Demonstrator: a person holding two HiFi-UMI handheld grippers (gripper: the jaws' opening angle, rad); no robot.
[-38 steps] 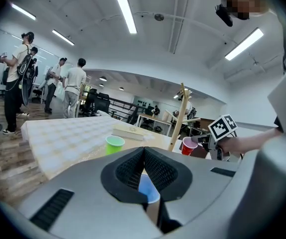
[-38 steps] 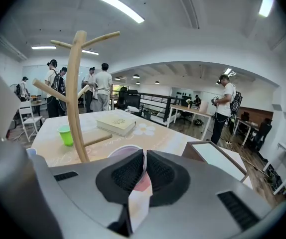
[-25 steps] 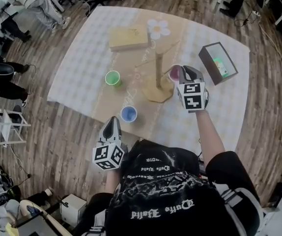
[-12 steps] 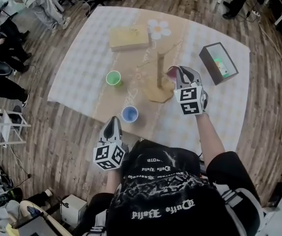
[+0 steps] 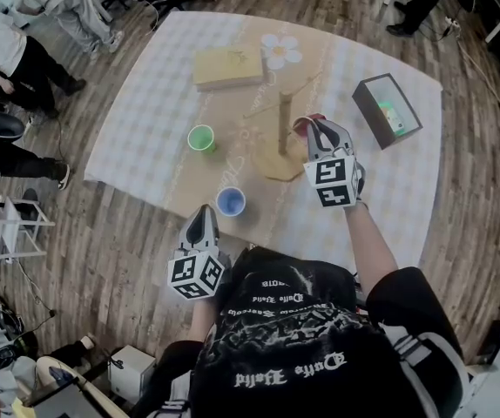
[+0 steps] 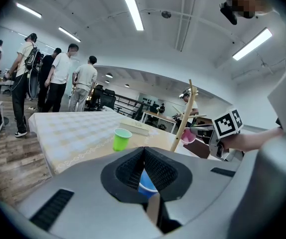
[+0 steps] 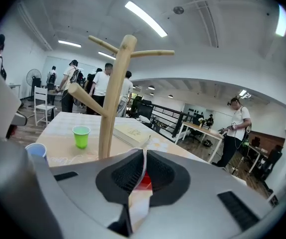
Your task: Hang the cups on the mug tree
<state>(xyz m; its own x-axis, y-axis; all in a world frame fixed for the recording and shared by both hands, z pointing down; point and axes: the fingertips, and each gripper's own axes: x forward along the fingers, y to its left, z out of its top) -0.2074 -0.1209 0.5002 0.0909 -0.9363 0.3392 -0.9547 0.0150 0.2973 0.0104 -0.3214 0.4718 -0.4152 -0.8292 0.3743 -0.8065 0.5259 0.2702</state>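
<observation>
Tabletop (image 5: 145, 120): carries the mug tree, two cups and two boxes.
Mug tree (image 5: 282, 116): stands near the middle of the tabletop.
Far cup (image 5: 200, 138): upright on the tabletop, left of the mug tree.
Near cup (image 5: 229, 201): upright by the front edge, in front of the mug tree and to its left.
Held cup (image 5: 303, 127): between the jaws of the right claw (image 5: 314, 127), just right of the mug tree's post.
Flat box (image 5: 226, 66): behind the far cup, toward the back edge.
Open box (image 5: 388, 111): right of the mug tree, near the right edge.
Left claw (image 5: 201, 214): before the front edge, just in front of the near cup.
</observation>
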